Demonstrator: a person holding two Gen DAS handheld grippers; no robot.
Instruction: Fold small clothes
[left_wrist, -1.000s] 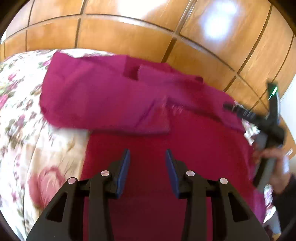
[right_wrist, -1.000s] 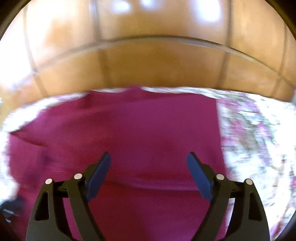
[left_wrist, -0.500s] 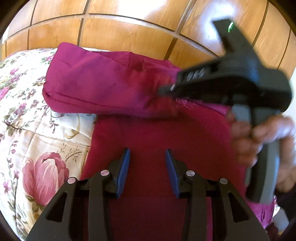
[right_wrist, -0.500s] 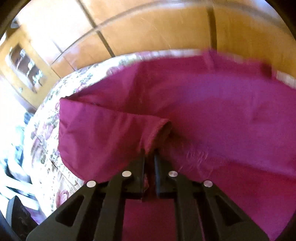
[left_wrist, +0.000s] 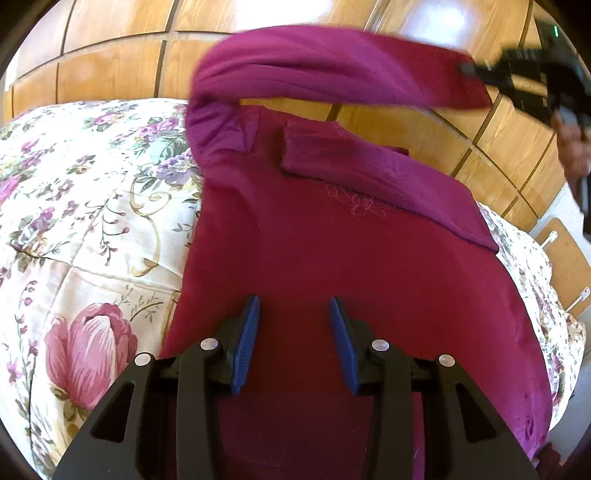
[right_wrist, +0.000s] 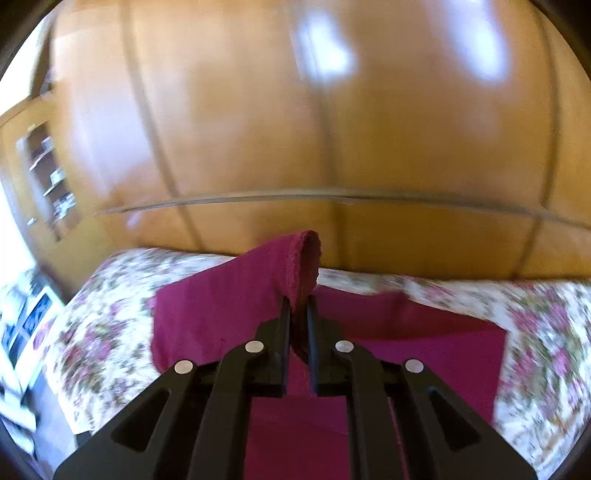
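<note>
A magenta long-sleeved top (left_wrist: 332, 258) lies on a floral quilt (left_wrist: 92, 221). Its right sleeve (left_wrist: 388, 173) lies folded across the chest. Its left sleeve (left_wrist: 332, 70) is lifted in the air and stretched to the right. My right gripper (right_wrist: 296, 306) is shut on that sleeve's cuff (right_wrist: 303, 258); it shows at the top right of the left wrist view (left_wrist: 480, 74). My left gripper (left_wrist: 293, 325) is open and empty, low over the top's lower body.
A glossy wooden panelled wall (left_wrist: 110, 55) runs behind the bed. The quilt's edge (left_wrist: 561, 325) drops off at the right. A wooden cabinet with shelves (right_wrist: 48, 181) stands far left in the right wrist view.
My right gripper closed on the left sleeve's cuff and has lifted it up and across to the right. My left gripper has stayed open over the top's body.
</note>
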